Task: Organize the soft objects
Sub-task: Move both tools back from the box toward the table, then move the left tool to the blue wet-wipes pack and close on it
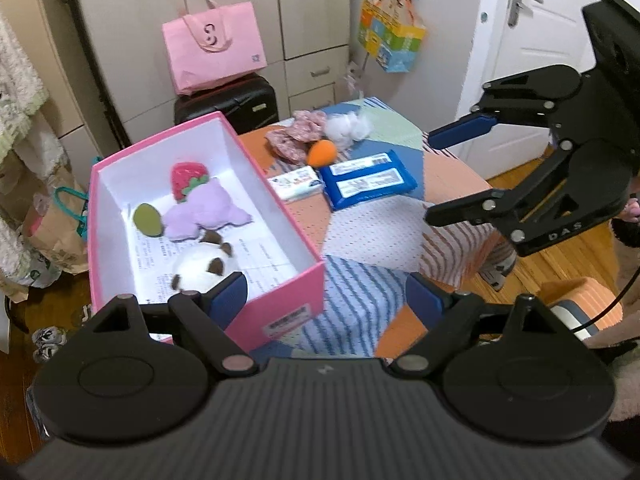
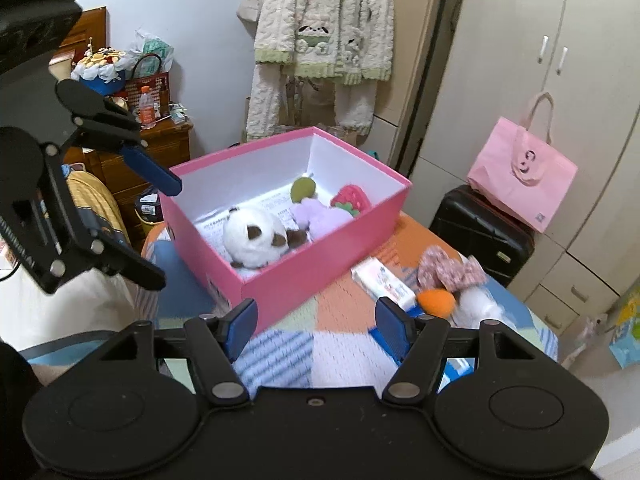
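**Soft things on a patchwork table**

A table [image 1: 360, 236] with a patchwork cloth is seen in a bedroom. A pink box [image 1: 280, 216] stands on its left part, and a white plush [image 1: 202, 266], a purple plush [image 1: 204, 212] and a strawberry [image 1: 188, 176] are held in it. An orange sponge [image 1: 322, 152], a floral scrunchie [image 1: 296, 132], white fluff [image 1: 346, 126] and blue packs [image 1: 366, 178] are laid right of the box. The left gripper [image 1: 326, 292] and right gripper [image 2: 316, 324] are spread wide, with nothing gripped.
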